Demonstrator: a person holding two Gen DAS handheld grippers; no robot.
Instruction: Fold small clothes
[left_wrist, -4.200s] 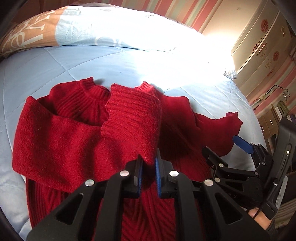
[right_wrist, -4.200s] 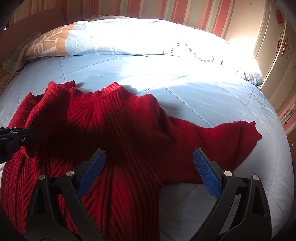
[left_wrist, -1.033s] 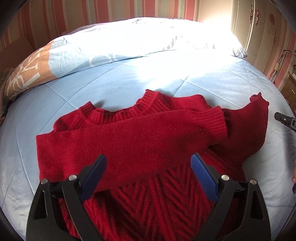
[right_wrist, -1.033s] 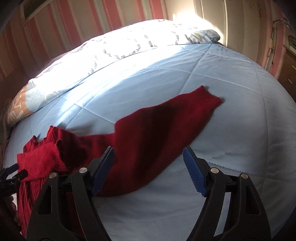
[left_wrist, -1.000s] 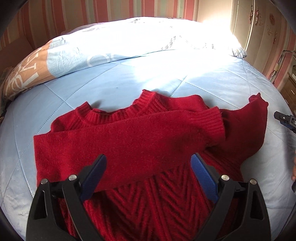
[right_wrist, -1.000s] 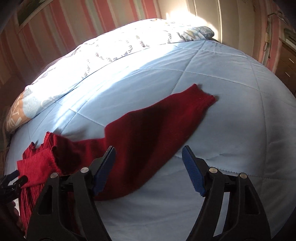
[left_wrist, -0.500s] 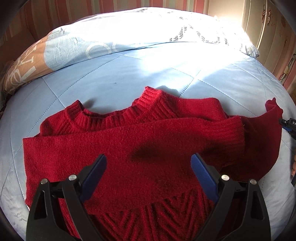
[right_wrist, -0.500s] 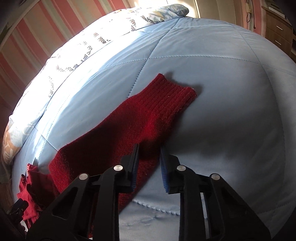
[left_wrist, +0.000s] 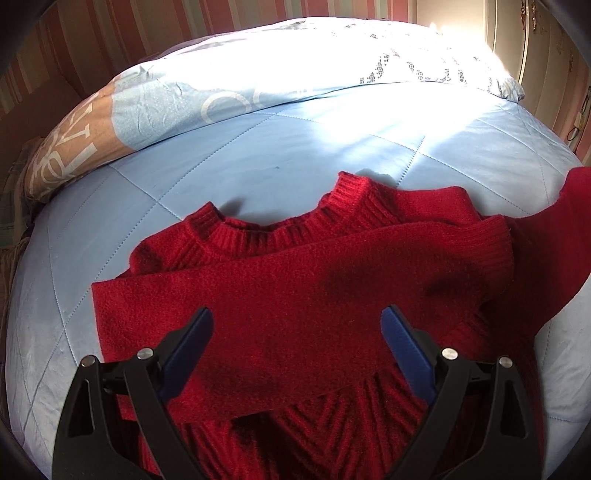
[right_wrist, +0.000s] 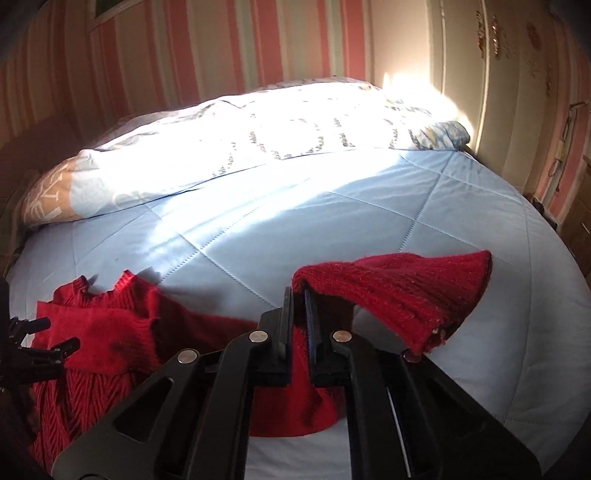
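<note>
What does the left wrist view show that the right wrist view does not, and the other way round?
Only the left wrist view shows the left gripper from behind, open above the sleeve already folded across the sweater's chest, with the whole collar in sight.

Only the right wrist view shows the right gripper shut on the other sleeve, whose cuff hangs lifted off the bed, and the wardrobe on the right.

Both show the red sweater, the blue quilt and the pillow behind.

Home bedroom, quilted blue bed (left_wrist: 280, 155), patterned pillow (right_wrist: 258, 136), striped wallpaper (right_wrist: 221, 55), cream wardrobe (right_wrist: 498, 74)
</note>
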